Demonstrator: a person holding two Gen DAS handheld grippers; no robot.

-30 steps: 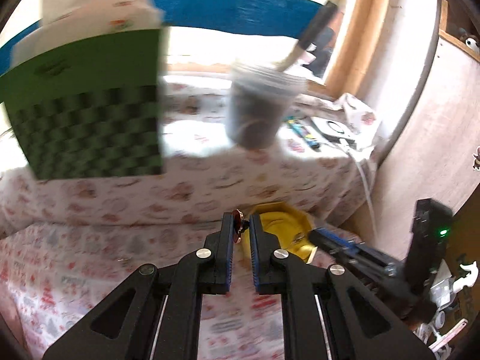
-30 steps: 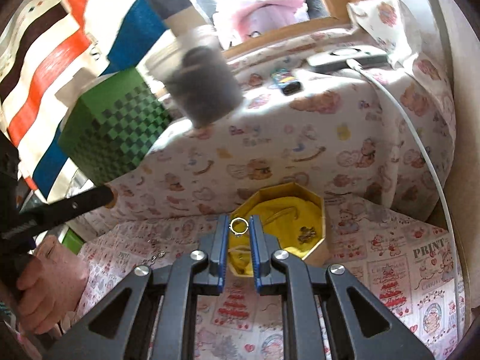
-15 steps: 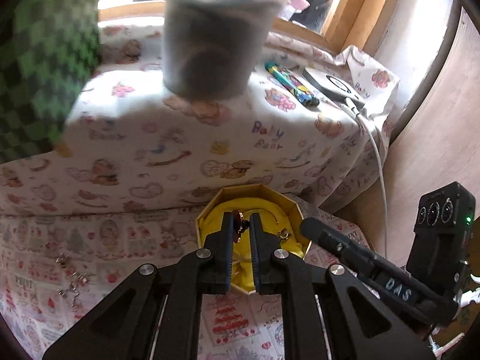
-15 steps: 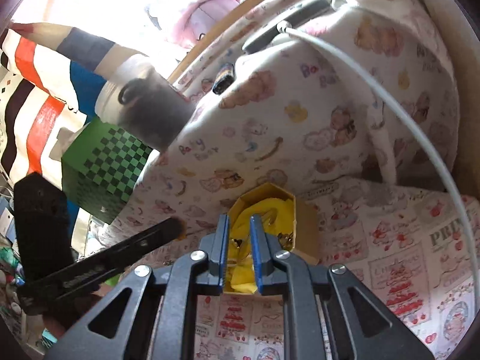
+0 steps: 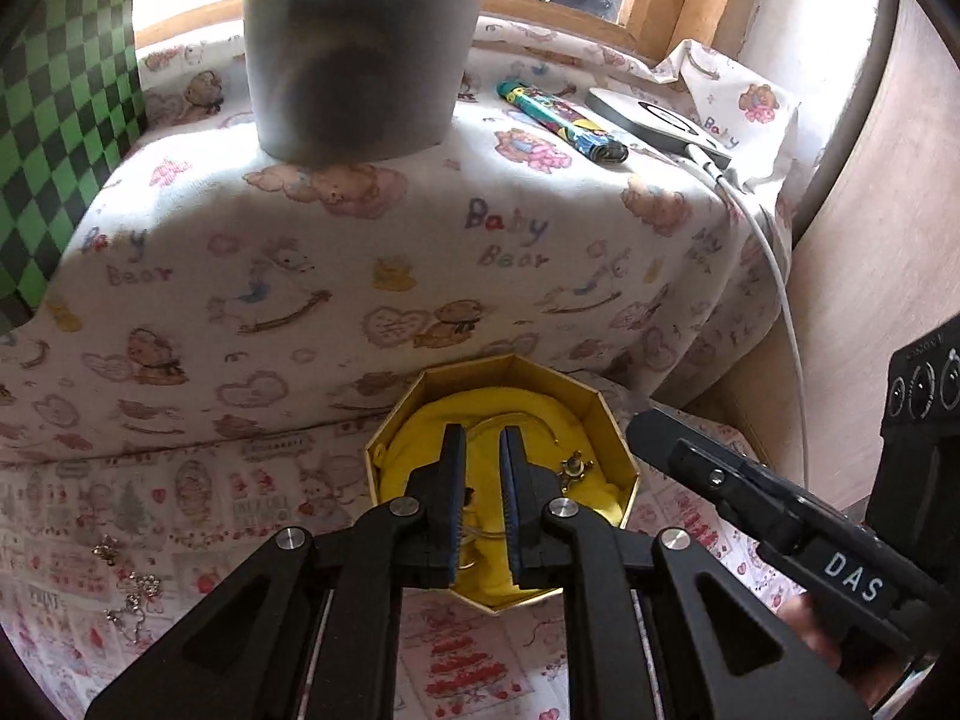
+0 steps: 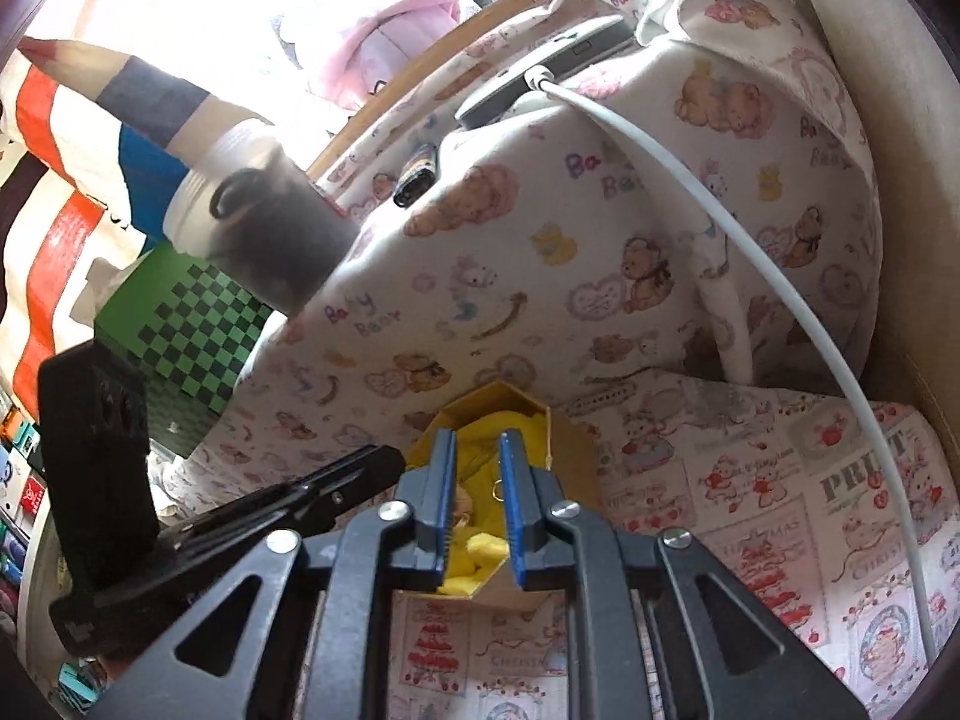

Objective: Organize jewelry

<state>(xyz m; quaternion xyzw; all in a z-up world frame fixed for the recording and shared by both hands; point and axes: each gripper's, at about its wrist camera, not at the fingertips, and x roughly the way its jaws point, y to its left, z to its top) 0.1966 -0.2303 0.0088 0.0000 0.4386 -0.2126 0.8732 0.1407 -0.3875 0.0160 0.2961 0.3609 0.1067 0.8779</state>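
Observation:
A gold octagonal jewelry box [image 5: 618,420] lined with yellow cloth sits on the printed cloth; it also shows in the right wrist view [image 6: 570,450]. My left gripper [image 5: 482,441] is open and empty just over the box, as is my right gripper [image 6: 475,447]. A small round earring [image 5: 468,495] and a thin ring [image 5: 483,534] lie on the yellow cloth between my left fingers. A gold charm [image 5: 573,468] lies at the box's right. In the right wrist view a small ring [image 6: 498,486] and an earring [image 6: 462,504] lie in the box. Loose silver pieces [image 5: 129,594] lie left of the box.
A raised ledge under a bear-print cloth [image 5: 372,252] stands behind the box. On it are a grey cup [image 5: 354,42], a green checkered box [image 5: 54,138], a lighter [image 5: 564,120] and a flat device with a white cable [image 5: 774,276].
Both grippers came down over the box and opened. The earring left my left gripper and the ring left my right gripper; both now lie on the yellow cloth.

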